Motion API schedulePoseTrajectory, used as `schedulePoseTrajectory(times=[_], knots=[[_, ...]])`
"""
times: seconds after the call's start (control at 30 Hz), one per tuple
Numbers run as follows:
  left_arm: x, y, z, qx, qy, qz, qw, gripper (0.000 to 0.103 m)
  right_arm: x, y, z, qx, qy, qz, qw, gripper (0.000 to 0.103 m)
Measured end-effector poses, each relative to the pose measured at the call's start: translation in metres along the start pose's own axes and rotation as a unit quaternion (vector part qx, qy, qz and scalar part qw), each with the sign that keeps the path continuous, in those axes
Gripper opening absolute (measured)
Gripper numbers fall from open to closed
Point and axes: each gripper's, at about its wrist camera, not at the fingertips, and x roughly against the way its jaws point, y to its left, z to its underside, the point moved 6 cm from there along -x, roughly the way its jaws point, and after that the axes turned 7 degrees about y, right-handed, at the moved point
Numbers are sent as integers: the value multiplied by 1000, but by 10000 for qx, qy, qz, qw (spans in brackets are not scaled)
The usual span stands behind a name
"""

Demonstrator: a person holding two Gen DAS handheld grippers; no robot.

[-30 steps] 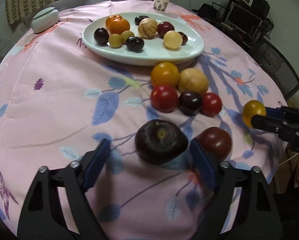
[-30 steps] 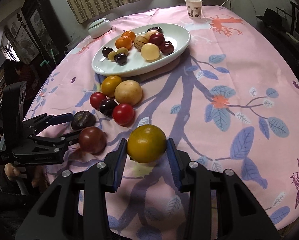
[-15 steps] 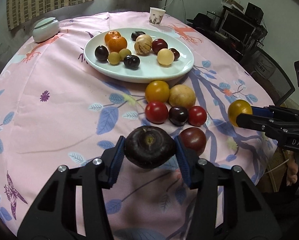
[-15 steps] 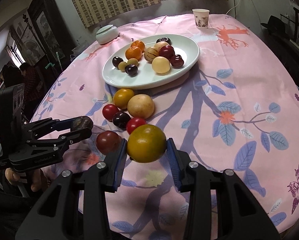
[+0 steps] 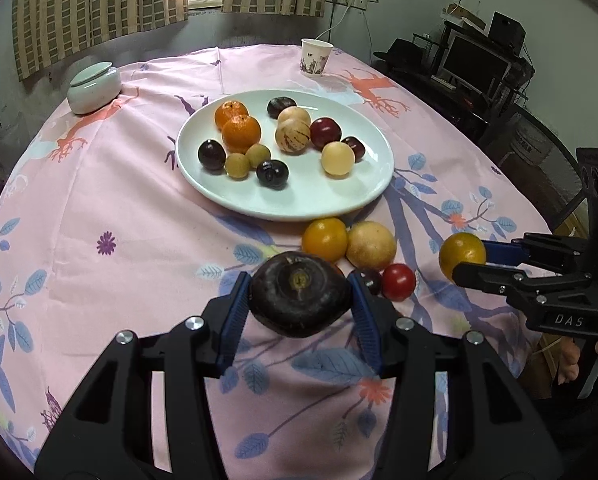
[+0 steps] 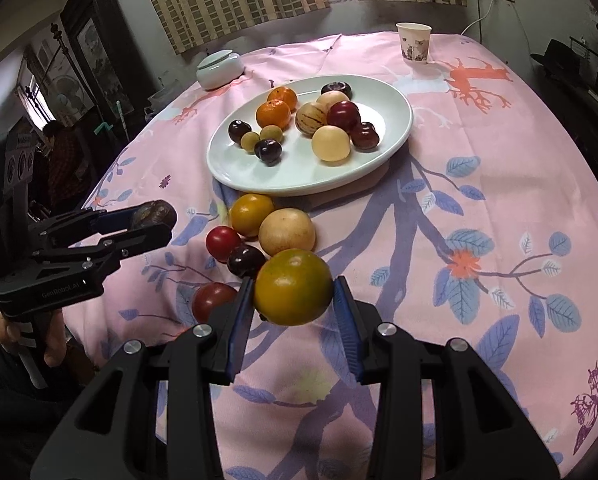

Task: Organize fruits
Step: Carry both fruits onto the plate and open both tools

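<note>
My left gripper (image 5: 299, 300) is shut on a dark purple fruit (image 5: 299, 294) and holds it above the pink tablecloth; it also shows in the right wrist view (image 6: 155, 216). My right gripper (image 6: 293, 296) is shut on a yellow-green fruit (image 6: 293, 286), also lifted; it shows in the left wrist view (image 5: 461, 254). A white oval plate (image 5: 339, 196) farther back holds several fruits, among them two oranges (image 5: 241, 132). Loose fruits lie in front of the plate: a yellow one (image 5: 325, 239), a tan one (image 5: 371, 245), a red one (image 5: 398, 281).
A paper cup (image 5: 316, 57) stands at the table's far edge. A pale lidded jar (image 5: 94, 87) sits at the far left. Another red fruit (image 6: 213, 300) lies near the table's front edge. Chairs and a monitor stand beyond the right side.
My left gripper closed on the dark purple fruit and lifted it off the cloth. Both grippers rose and pulled back, each with its fruit.
</note>
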Motion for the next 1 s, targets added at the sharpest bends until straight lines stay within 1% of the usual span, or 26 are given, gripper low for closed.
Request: schedulePoseTrajectory(times=[0.1,0.17,0.27,0.3,0.37,0.4,0.47,0.63,0.77,0.9,0.93,0.97,1.0], knots=[[-1,5,-29,-88,-92,-159,9998,50,-1,-3,-19,107,-41,35,9999,41],[-5,9,-54,-143,-141,-284,9994,50,-1,-8,-38,156,-93,46,9998,40],[-18,14,-97,-159,-159,-329,9992,50,-6,-18,-77,145,-260,83,9995,41],[-25,15,-111,-170,-147,-379,9990,50,-10,-23,-90,181,-291,162,9993,40],[-43,17,-137,-165,-89,-446,9988,51,-22,-34,-118,255,-389,450,9979,40],[-53,18,-148,-144,-66,-477,9987,51,-31,-39,-130,286,-392,588,9971,40],[-71,21,-165,-128,-8,-549,9984,51,-48,-50,-147,216,-303,701,9968,40],[-108,28,-180,-25,259,-477,9985,51,-78,-67,-163,44,-48,679,9977,40],[-121,33,-186,33,336,-448,9984,51,-85,-72,-169,20,-2,688,9976,40],[-129,33,-192,30,371,-469,9982,51,-88,-75,-174,-27,-51,765,9971,41],[-129,33,-194,25,386,-490,9980,52,-89,-75,-175,-25,-52,794,9968,43],[-128,33,-195,40,371,-496,9981,53,-89,-75,-176,-8,-57,816,9967,47],[-124,33,-195,61,326,-479,9983,60,-87,-74,-177,11,-80,826,9966,52]])
